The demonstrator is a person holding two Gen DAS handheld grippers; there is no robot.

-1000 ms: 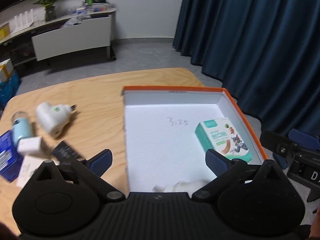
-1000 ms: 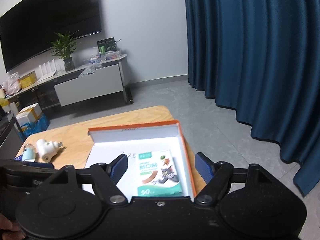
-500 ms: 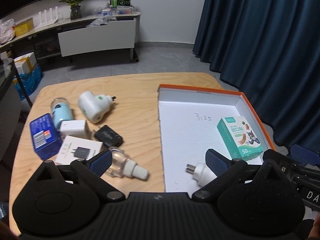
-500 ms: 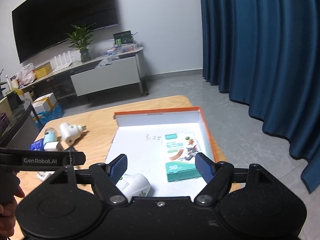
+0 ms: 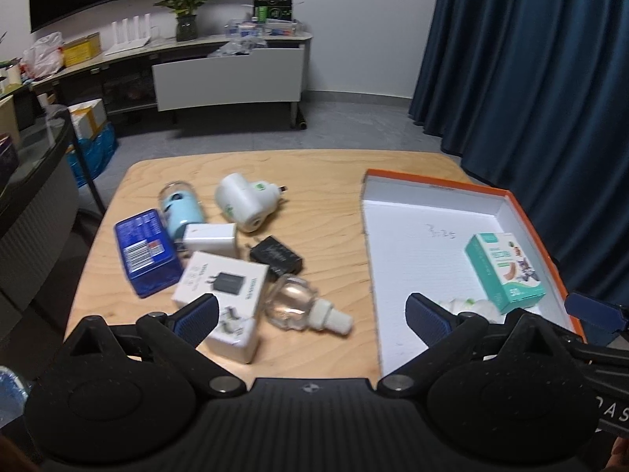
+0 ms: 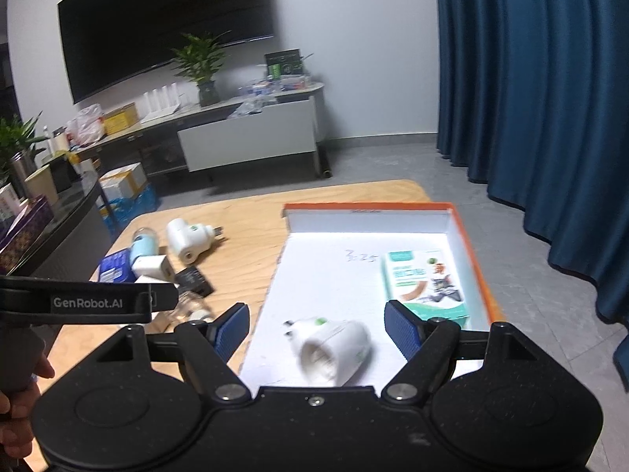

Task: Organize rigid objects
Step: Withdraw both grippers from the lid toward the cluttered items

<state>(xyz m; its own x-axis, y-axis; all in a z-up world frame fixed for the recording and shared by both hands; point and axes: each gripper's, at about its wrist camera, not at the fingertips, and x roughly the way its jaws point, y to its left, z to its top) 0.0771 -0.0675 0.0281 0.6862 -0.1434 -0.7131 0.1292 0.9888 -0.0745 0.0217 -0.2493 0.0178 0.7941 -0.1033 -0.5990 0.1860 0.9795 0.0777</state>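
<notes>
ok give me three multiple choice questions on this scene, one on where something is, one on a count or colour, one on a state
1. Where does the green bandage box lie?
A. on the bare table
B. inside the orange-rimmed box, by its right wall
C. on the blue tin

2. How many things lie in the orange-rimmed box?
A. one
B. two
C. four

3. How do the right gripper jaws stand?
A. shut on the white plug-in device
B. shut on nothing
C. open, holding nothing

Answers:
1 B: the right wrist view shows it on the white floor of the box beside the right wall.
2 B: only the bandage box and the white plug-in device are in there.
3 C: the blue pads stand wide apart, and the plug-in device lies between them untouched.
</notes>
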